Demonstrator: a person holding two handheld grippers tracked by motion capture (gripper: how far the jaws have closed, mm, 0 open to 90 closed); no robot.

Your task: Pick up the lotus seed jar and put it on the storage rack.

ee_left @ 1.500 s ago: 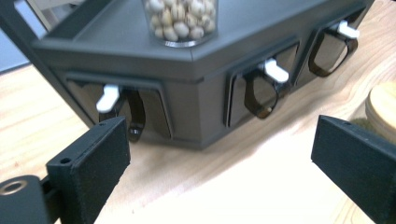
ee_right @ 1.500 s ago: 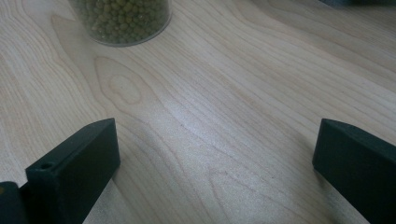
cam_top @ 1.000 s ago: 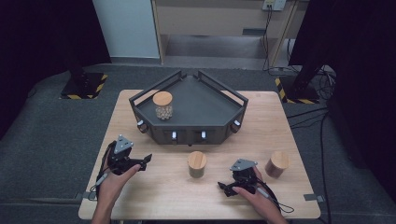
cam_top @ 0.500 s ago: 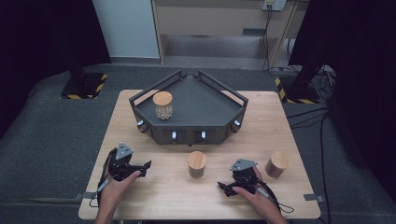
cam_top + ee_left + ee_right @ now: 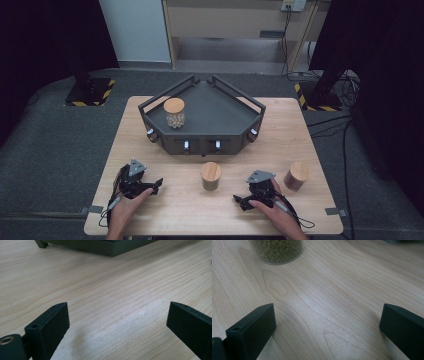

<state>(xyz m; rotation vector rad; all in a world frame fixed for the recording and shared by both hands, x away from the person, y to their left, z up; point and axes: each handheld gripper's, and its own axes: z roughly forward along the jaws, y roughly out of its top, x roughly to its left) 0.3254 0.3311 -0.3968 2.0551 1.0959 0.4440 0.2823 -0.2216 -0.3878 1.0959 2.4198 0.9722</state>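
jars with wooden lids are what this work turns on, and the nearest of them, the middle jar (image 5: 210,175), stands upright on the wooden surface (image 5: 170,215) just off the 6 o'clock face of the dark tray (image 5: 215,102). its base shows in the right gripper view (image 5: 277,251), packed with small green beans. a second jar, the right jar (image 5: 297,175), stands at about 3 o'clock from the middle one, just past the right tongs (image 5: 242,201). a third, the tray jar (image 5: 174,112), already sits inside the tray near its 9 o'clock rail.

judging from how things lie, roughly a third of the job looks done: one jar is in the tray, two wait on the surface, and neither is touched.

the left tongs (image 5: 156,183) rest low at about 8 o'clock from the middle jar, spread wide with only bare wood between them, as the left gripper view (image 5: 117,322) shows. the right tongs sit at about 4 o'clock from that jar, also spread wide over bare wood (image 5: 328,322), with the jar ahead of them and well apart from the jaws. each is held by a hand coming in from the 6 o'clock edge.

no brand, label or readable writing appears on the jars, lids, tray or tongs. the small pale marks on the tray's front face are too small to read.
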